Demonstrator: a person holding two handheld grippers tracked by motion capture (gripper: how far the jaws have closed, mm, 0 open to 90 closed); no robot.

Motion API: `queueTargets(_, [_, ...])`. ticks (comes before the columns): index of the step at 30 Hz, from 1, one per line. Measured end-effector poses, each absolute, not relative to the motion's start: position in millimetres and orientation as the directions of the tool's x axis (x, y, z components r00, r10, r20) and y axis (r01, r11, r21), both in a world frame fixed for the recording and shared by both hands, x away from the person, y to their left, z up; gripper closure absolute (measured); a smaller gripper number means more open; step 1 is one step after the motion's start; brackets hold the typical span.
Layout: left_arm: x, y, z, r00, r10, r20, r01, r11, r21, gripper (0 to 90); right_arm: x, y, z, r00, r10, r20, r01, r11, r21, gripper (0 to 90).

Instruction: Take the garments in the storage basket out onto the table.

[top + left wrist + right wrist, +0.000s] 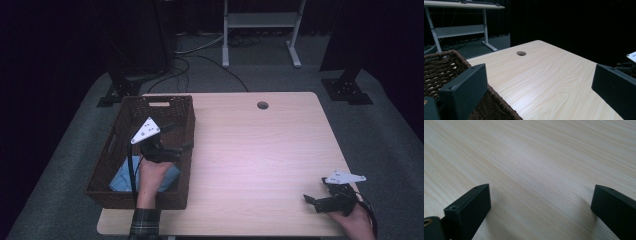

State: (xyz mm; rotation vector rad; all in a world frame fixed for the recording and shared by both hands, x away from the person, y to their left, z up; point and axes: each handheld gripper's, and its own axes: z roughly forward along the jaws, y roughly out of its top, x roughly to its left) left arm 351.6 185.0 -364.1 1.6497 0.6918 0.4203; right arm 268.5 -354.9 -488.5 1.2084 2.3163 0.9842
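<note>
A brown wicker basket (116, 131) stands on the left part of the pale wooden table (250, 150). A light blue cloth (121, 180) lies crumpled in its near end. My left gripper (179, 136) hovers over the basket's right side, pointing toward the table's middle, open and empty. In the left gripper view its jaws (539, 80) stand wide apart above the basket's rim (441, 65) and the bare tabletop. My right gripper (316, 190) rests low at the table's near right corner, open with nothing between its jaws, and bare wood lies below it (541, 200).
A round cable hole (262, 105) sits near the table's far edge. Beyond the table are a white desk frame (260, 22), floor cables (200, 62) and dark stand bases (347, 90). The basket's walls rise well above the tabletop.
</note>
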Motion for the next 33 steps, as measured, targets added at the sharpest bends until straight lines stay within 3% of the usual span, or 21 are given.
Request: queueTargets(33, [351,205,-365,0.719,0.688,-0.103,0.215,-0.078,0.974,0.0,268,-355,-489,-0.576,0.818,0.012,0.576,0.395,0.716,1.6])
